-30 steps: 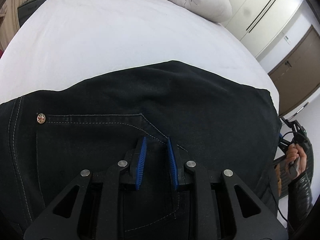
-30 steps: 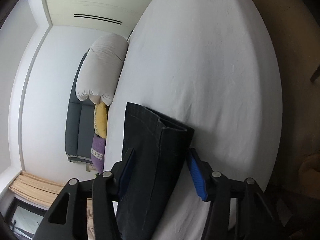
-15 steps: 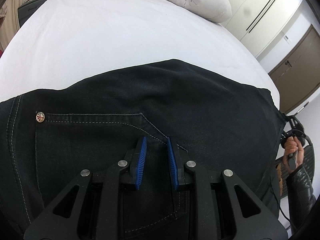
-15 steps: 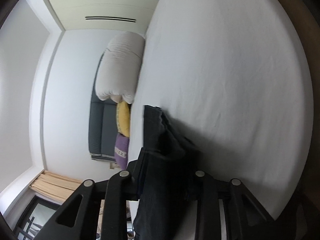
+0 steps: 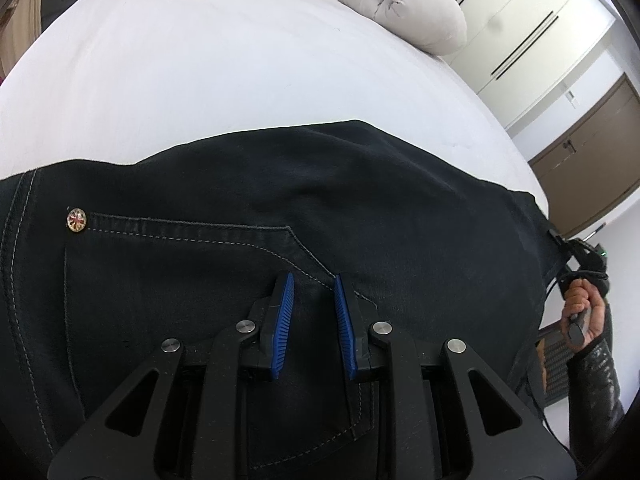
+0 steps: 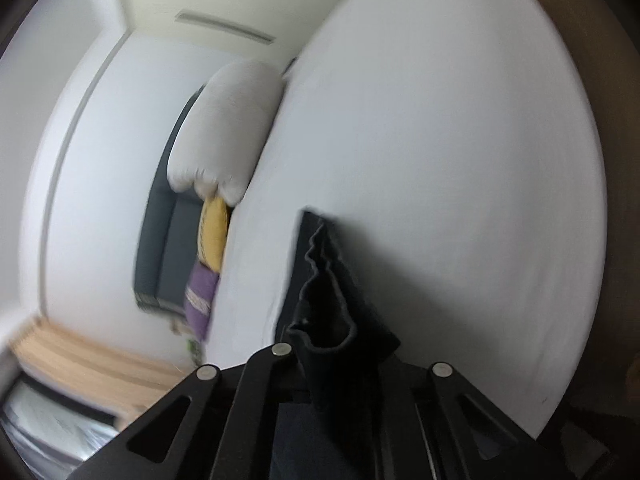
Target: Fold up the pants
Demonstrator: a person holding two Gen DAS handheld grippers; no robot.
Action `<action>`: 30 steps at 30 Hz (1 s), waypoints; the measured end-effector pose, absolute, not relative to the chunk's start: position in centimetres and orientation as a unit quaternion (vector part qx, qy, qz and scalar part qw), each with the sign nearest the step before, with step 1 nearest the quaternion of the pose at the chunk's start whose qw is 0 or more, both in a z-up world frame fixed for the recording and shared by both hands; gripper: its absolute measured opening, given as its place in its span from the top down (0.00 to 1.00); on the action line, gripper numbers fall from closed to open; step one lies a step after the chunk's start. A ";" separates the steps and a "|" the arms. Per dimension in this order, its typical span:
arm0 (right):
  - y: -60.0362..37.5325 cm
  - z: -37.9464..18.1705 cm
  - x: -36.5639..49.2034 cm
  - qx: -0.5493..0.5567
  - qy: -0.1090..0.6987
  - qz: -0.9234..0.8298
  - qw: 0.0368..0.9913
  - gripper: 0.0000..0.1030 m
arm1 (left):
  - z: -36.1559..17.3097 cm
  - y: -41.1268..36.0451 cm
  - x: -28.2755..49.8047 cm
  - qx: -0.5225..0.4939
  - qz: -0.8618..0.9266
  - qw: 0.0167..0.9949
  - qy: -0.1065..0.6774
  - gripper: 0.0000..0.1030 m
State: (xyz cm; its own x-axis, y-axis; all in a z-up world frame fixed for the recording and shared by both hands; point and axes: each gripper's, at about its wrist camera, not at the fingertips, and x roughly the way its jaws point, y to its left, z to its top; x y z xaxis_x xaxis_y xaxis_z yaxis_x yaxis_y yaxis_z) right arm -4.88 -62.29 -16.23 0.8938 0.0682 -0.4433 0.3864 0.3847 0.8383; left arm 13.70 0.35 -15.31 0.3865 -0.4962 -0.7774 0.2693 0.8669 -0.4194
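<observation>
— Right gripper (image 6: 340, 344): what is it holding?
— Clamped on the hem of the black jeans (image 5: 320, 208), ready to carry it over; they lie along the frame's bottom on the white bed (image 5: 200, 72).
— And the left gripper (image 5: 314, 312)?
— Pads slightly apart over the back pocket, gripping nothing. Open sheet fills the upper frame.

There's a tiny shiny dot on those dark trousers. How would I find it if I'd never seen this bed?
Start at the white bed, then the black pants spread across its near side. Follow the stitched pocket seam leftward to its end: there sits a small round metal rivet, the only bright, patterned spot on the dark cloth.
</observation>
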 end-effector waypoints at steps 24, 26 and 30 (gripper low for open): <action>-20.8 -13.6 0.1 -0.091 0.371 0.010 0.924 0.94 | -14.0 1.5 15.9 -0.319 -0.318 0.713 0.538 0.09; -19.4 -12.8 -0.4 -0.107 0.362 0.022 0.926 0.94 | -14.3 0.4 16.9 -0.305 -0.327 0.700 0.556 0.09; -16.4 -12.0 -1.7 -0.137 0.347 0.052 0.926 0.94 | -14.9 0.5 18.1 -0.292 -0.325 0.693 0.574 0.52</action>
State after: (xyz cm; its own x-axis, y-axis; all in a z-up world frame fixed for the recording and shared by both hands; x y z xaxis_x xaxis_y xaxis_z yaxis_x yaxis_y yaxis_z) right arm -1.68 -16.42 -12.00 0.7537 0.0001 -0.6573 -0.1909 0.9569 -0.2187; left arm 18.08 0.52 -14.91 0.1314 -0.7845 -0.6060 0.1157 0.6193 -0.7766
